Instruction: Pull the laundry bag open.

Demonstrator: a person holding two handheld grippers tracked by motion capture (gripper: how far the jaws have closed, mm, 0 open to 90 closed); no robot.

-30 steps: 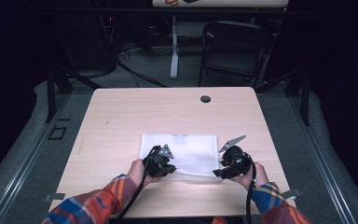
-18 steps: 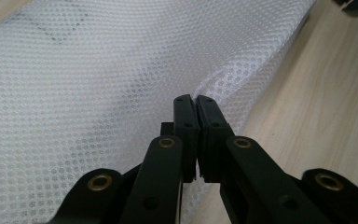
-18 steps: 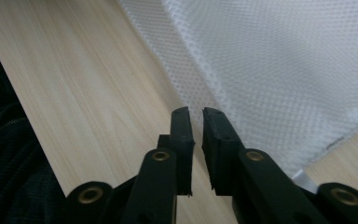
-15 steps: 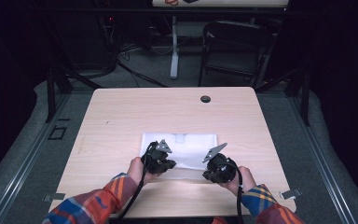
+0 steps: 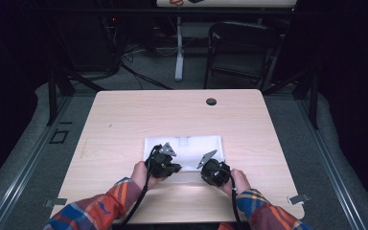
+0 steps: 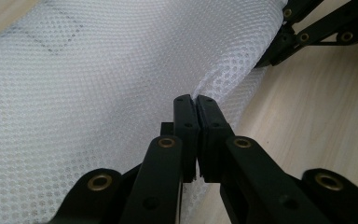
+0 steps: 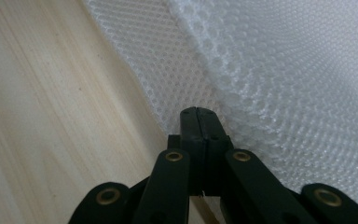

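Both tongs, left [image 5: 168,162] and right [image 5: 210,166], apparently pinch the white mesh cloth [image 5: 187,148].

LEFT: left gripper [image 5: 165,162] in left hand [image 5: 141,173], forearm entering from bottom, fingers [image 6: 186,122] pressed together | RIGHT: right gripper [image 5: 212,168] in right hand [image 5: 239,181], fingers [image 7: 190,128] pressed together, having just been closing | POSE: both grippers point forward, side by side, apart.

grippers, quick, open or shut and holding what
Left gripper: shut on the near edge of the white mesh cloth.
Right gripper: shut, pinching the same cloth's near edge.
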